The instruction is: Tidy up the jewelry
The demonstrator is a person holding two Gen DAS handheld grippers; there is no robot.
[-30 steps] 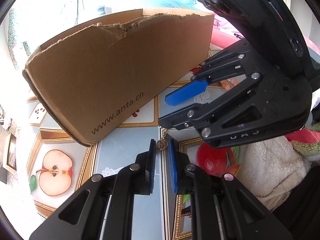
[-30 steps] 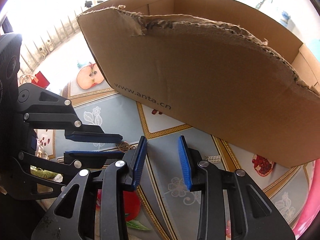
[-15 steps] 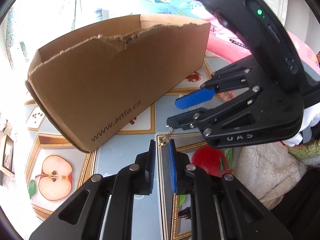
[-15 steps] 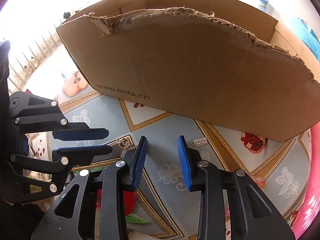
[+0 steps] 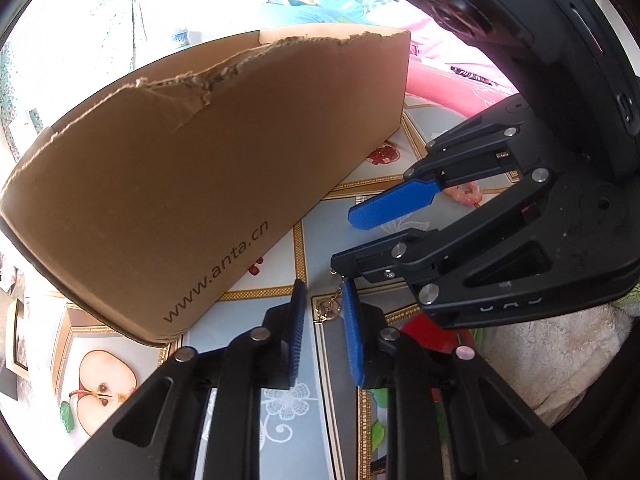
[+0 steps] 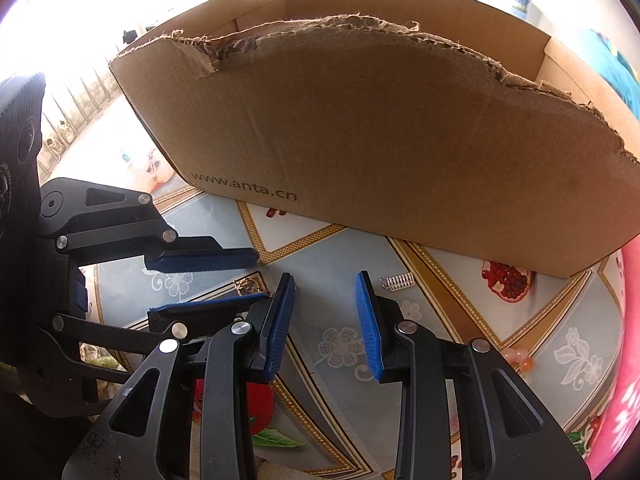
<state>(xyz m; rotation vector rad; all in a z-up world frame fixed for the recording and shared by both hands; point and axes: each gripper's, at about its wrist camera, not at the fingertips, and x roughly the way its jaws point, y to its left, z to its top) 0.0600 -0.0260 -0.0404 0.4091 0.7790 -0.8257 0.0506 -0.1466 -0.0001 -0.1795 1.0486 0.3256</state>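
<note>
Left wrist: gripper [image 5: 322, 292] nearing gold pendant [image 5: 329, 309] (jaws parted).

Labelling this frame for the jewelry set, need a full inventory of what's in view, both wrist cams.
cardboard box: 1, brown, torn top edge, printed web address, standing on the table behind both claws
gold chain piece: 1, gold, small ring charm, lying between the left claw's pads; contact unclear
silver comb-like piece: 1, silver, on the table just in front of the box
bead bracelet: 1, pink and orange beads, on the table right of the right claw, partly hidden
table covering: 1, pale blue with gold borders and fruit prints, under everything
pink fabric: 1, pink, behind the box
white fluffy cloth: 1, off-white, right edge of left view
left claw: 1, black with blue pads, narrow gap
right claw: 1, black with blue pads, open, empty
</note>
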